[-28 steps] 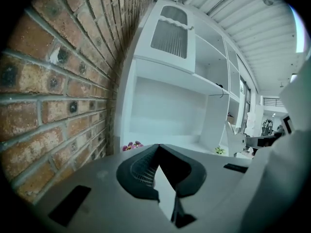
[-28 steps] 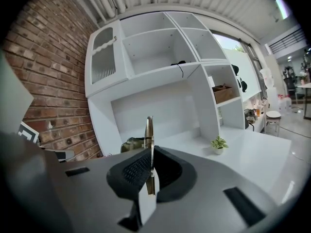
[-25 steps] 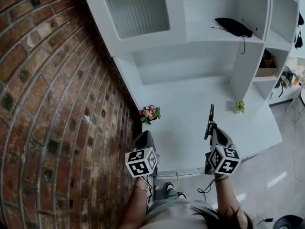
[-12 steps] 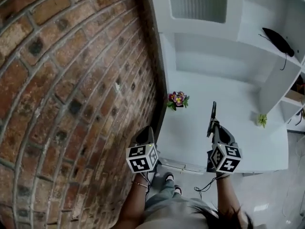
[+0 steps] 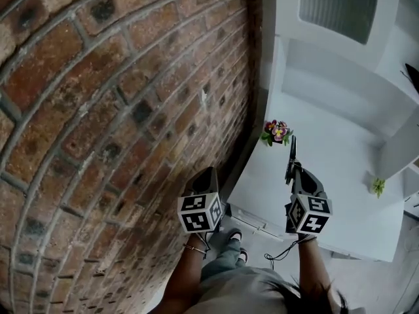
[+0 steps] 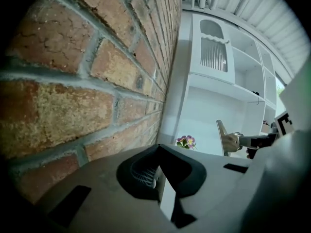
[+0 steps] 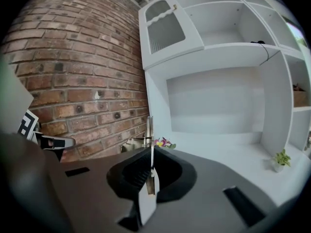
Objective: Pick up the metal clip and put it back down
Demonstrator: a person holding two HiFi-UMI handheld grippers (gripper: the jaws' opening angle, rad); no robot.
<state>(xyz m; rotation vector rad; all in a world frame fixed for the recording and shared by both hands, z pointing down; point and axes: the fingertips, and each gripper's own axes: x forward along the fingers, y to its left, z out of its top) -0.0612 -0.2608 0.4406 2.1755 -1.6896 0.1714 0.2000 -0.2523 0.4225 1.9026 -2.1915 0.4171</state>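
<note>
Head view showed the job about half done, by my reckoning. The right gripper [image 5: 304,198] had the metal clip [image 5: 290,159] pinched between its fingers, and the clip stood upright, pointing toward 12 o'clock and held up off the white tabletop [image 5: 340,169]. So the pick-up looked finished. What was left, I judged, was lowering the clip onto the tabletop and letting go.

The right gripper view confirmed the hold: the fingers were closed on the lower end of the clip, with its thin blade rising straight out above them. The left gripper [image 5: 200,205] hung at 9 o'clock of the right one, well apart from it and off the edge of the tabletop, close to the brick wall [image 5: 118,110]. Its own view showed its fingers pressed together with nothing between them.

The tabletop was bare and smooth around the clip. A small pot of pink and purple flowers [image 5: 277,131] sat just beyond the clip at 11 o'clock, near the tabletop's wall-side corner. A small green plant [image 5: 378,187] stood at 3 o'clock, well apart. There seemed to be plenty of free surface for the set-down. A white shelving unit [image 7: 218,50] with a ribbed cabinet door [image 5: 337,5] rose behind the tabletop at 12 o'clock, and red brick ran along the whole 9 o'clock side.
</note>
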